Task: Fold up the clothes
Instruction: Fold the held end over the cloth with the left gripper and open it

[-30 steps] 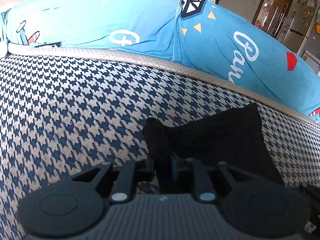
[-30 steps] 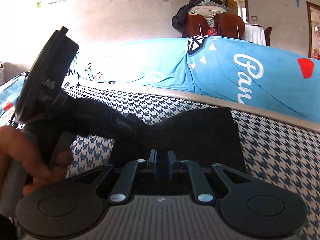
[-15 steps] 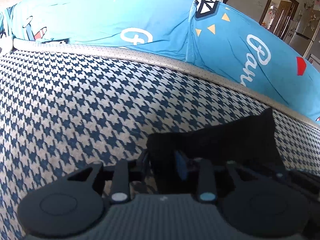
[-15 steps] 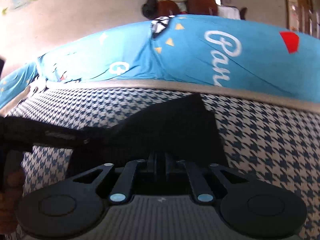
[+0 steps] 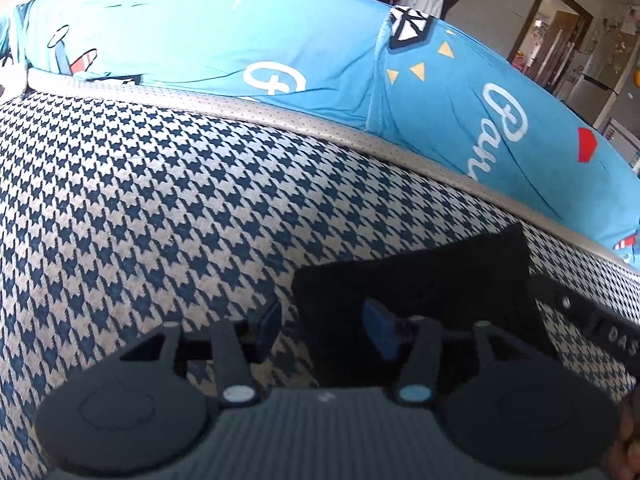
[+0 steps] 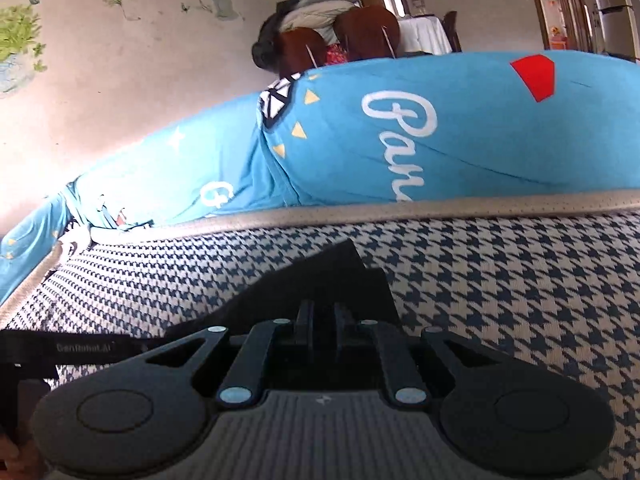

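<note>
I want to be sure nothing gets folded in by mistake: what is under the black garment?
The black garment lies flat on the houndstooth sofa cushion, whose pattern shows all around it. Whatever sits directly beneath the cloth is covered and cannot be seen.

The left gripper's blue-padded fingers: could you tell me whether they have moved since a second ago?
Yes. The left gripper has opened, letting go of the black folded cloth on the houndstooth cushion.

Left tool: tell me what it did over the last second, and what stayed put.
The left tool opened and let go of the black garment: a second ago its fingers were pinched shut on the garment's left corner, now they stand wide apart over the houndstooth cover. The garment dropped flatter. The right tool stays shut on the garment; the blue cushions are unchanged.
</note>
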`<state>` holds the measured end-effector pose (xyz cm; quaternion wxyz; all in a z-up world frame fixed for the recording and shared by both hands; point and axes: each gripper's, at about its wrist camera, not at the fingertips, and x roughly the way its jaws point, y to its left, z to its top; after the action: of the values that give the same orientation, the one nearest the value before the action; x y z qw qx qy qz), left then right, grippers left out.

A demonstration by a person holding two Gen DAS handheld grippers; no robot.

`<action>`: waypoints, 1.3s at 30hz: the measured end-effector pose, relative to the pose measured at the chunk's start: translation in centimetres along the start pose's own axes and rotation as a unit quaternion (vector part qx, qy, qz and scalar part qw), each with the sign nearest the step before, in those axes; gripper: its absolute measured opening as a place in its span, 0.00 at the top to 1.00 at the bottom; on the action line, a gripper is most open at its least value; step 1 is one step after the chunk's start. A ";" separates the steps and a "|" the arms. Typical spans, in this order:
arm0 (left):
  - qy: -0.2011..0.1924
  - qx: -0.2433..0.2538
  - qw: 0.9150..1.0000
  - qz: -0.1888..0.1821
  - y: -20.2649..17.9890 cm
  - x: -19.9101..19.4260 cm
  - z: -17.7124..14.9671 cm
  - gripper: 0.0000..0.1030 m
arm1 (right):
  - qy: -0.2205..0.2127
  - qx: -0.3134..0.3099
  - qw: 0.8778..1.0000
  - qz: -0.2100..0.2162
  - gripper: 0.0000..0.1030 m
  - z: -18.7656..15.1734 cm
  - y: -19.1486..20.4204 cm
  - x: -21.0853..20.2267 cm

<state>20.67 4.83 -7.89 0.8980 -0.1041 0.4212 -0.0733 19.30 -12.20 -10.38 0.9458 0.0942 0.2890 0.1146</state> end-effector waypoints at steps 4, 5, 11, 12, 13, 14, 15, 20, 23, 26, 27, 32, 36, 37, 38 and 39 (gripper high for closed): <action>0.002 0.017 1.000 -0.006 -0.4 -0.3 -0.5 0.41 | -0.005 -0.005 1.000 0.011 0.88 0.2 0.3 0.7; 0.002 0.020 1.000 -0.007 -0.4 -0.4 -0.6 0.40 | -0.005 -0.006 1.000 0.013 0.88 0.2 0.4 0.9; 0.011 0.026 1.000 -0.013 -0.5 -0.2 -0.8 0.33 | -0.006 -0.008 1.000 0.012 0.88 0.2 0.7 2.4; 0.013 0.028 0.999 -0.013 -0.5 -0.2 -0.9 0.32 | -0.005 -0.008 1.000 0.010 0.88 0.2 0.7 2.7; 0.014 0.031 0.999 -0.011 -0.5 -0.1 -1.0 0.32 | -0.004 -0.006 1.000 0.007 0.88 0.2 0.6 3.0; 0.016 0.032 0.999 -0.007 -0.5 0.1 -1.0 0.31 | -0.002 -0.001 1.000 0.006 0.88 0.2 0.4 3.3; 0.019 0.032 0.999 -0.003 -0.5 0.3 -1.1 0.31 | 0.000 0.004 1.000 0.004 0.88 0.2 0.2 3.6; 0.030 0.027 0.999 0.013 -0.1 1.0 -1.2 0.28 | 0.009 0.011 1.000 -0.014 0.88 0.5 -0.2 4.8; 0.031 0.027 0.999 0.011 -0.1 0.9 -1.2 0.28 | 0.011 0.009 1.000 -0.022 0.88 0.5 -0.3 5.2; 0.030 0.032 0.999 0.004 -0.5 0.3 -1.3 0.27 | 0.010 0.008 1.000 -0.021 0.88 0.8 -0.1 4.6; 0.030 0.034 0.999 0.001 -0.6 0.1 -1.4 0.27 | 0.007 0.003 1.000 -0.019 0.86 1.0 0.0 4.2; 0.028 0.043 0.999 -0.012 -1.3 -0.8 -1.6 0.25 | 0.001 -0.023 1.000 -0.010 0.85 1.6 0.6 1.4; 0.026 0.051 0.998 -0.022 -1.8 -1.6 -1.8 0.24 | 0.015 -0.025 1.000 0.000 0.85 1.0 -0.1 -1.4; 0.027 0.054 0.998 -0.026 -1.8 -2.0 -2.1 0.22 | 0.020 -0.026 0.999 -0.001 0.85 0.6 -0.3 -2.1; 0.028 0.058 0.997 -0.030 -1.9 -2.2 -2.4 0.20 | 0.025 -0.028 0.999 -0.001 0.85 0.2 -0.5 -2.8; 0.031 0.062 0.997 -0.033 -1.9 -2.5 -2.8 0.20 | 0.030 -0.029 0.999 -0.002 0.84 -0.1 -0.7 -3.5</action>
<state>16.88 3.16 -7.31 0.8864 -0.0601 0.4395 -0.1323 16.50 -13.78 -8.82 0.9392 0.0627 0.3142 0.1234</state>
